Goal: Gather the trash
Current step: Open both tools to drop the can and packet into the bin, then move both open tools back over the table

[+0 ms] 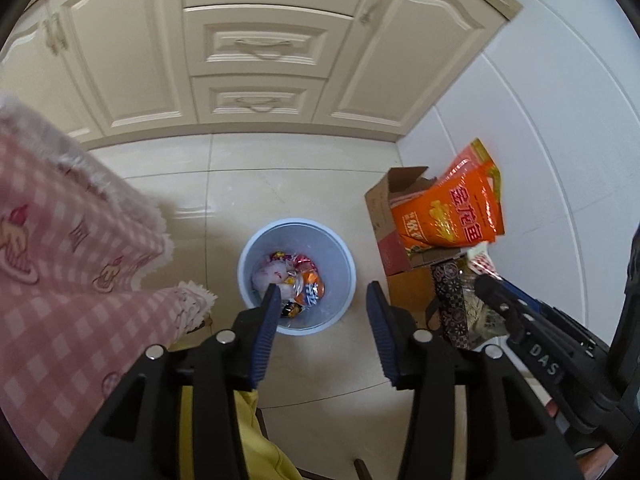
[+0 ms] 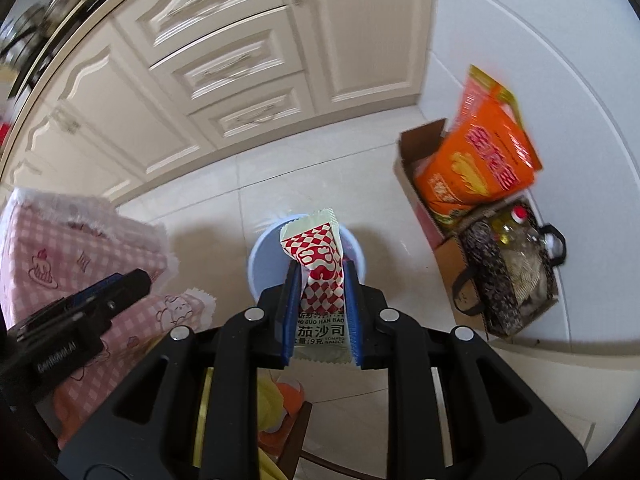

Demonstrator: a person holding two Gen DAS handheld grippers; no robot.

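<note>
Above the bin: the right gripper [image 2: 322, 280] hung over the round pale-blue plastic waste bin [image 2: 262, 258], with the left gripper [image 1: 326, 294] beside it, also over the bin [image 1: 348, 268].
Right tongs: pressed in on a red-and-white chequered foil ketchup sachet [image 2: 320, 268], blue pads flat against both of its long edges.
Left tongs: spread wide, nothing between the fingers.
Sachet position: in the right wrist view it stood directly over the bin's mouth; in the left wrist view only its tip [image 1: 482, 258] showed past the right gripper.
Sachet axis: long axis ran along the fingers; the crimped pale end pointed forward and down toward the bin, the printed end sat back near the gripper body. Top slightly bent to the left.
Bin contents: crumpled coloured snack wrappers [image 1: 296, 280] already lay at the bottom.
Step in hand: judged to be the drop, carry complete, release not yet made.
Next move: should need only the right fingers to part; the light foil may cling to a pad, so a wide opening seems wise.
Surroundings: pink checked tablecloth [image 1: 60, 240] to the left, cardboard box holding an orange bag [image 1: 452, 208] to the right, cream cabinet [image 1: 260, 44] behind.
</note>
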